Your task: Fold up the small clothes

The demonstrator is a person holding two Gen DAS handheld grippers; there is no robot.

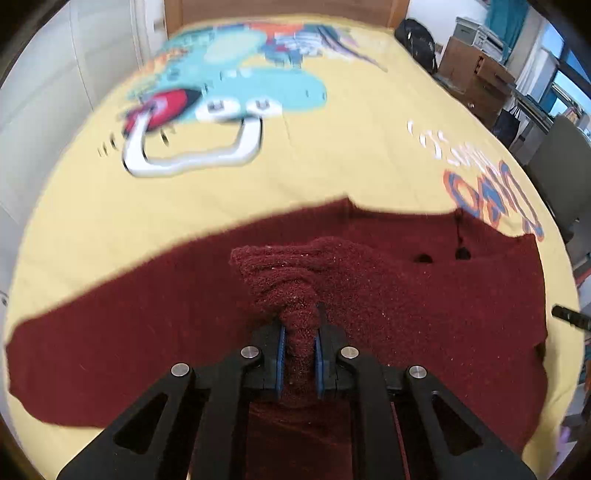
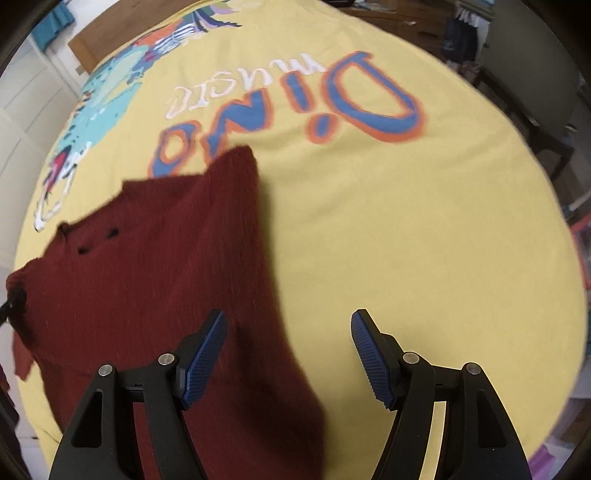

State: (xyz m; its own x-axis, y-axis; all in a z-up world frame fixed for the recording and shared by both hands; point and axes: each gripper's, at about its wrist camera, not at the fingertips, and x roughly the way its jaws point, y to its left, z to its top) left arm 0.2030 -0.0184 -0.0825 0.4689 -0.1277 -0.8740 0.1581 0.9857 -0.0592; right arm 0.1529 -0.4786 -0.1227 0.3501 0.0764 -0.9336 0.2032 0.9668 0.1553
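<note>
Left gripper (image 1: 300, 341) clamped on a bunched ridge of dark red knit, blue pads (image 1: 281, 354) pinching the fabric between them. Right gripper (image 2: 288, 354) spread wide, nothing between the pads (image 2: 203, 363); left pad over the garment, right pad over bare sheet.

Surface: yellow bedsheet (image 1: 332, 162) with cartoon print (image 1: 221, 92) (teal creature, red nose, white grin) toward 11 o'clock in left wrist view, blue-and-orange lettering (image 2: 295, 122) at 12 o'clock in right wrist view. Wooden headboard (image 1: 280, 11) at 12 o'clock beyond the sheet. White cabinet panels (image 1: 55, 74) at 10 o'clock. Cardboard boxes (image 1: 472, 70) and black bag (image 1: 417, 40) at 1 o'clock, window (image 1: 569, 85) at 2 o'clock (all blurred by motion).

Garment: maroon sweater (image 1: 406, 295) lying on the sheet in the lower half of left wrist view, spread roughly 9 to 3 o'clock, one end tapering toward 8 o'clock. Two small dark holes (image 1: 441, 255) near its far edge at 1 o'clock. Pinched ridge running from the pads up toward 12 o'clock. In right wrist view, sweater (image 2: 166, 277) at lower left, long axis about 11 to 5 o'clock, one corner pointing to 12 o'clock beside the lettering. Front or back side: cannot tell.
</note>
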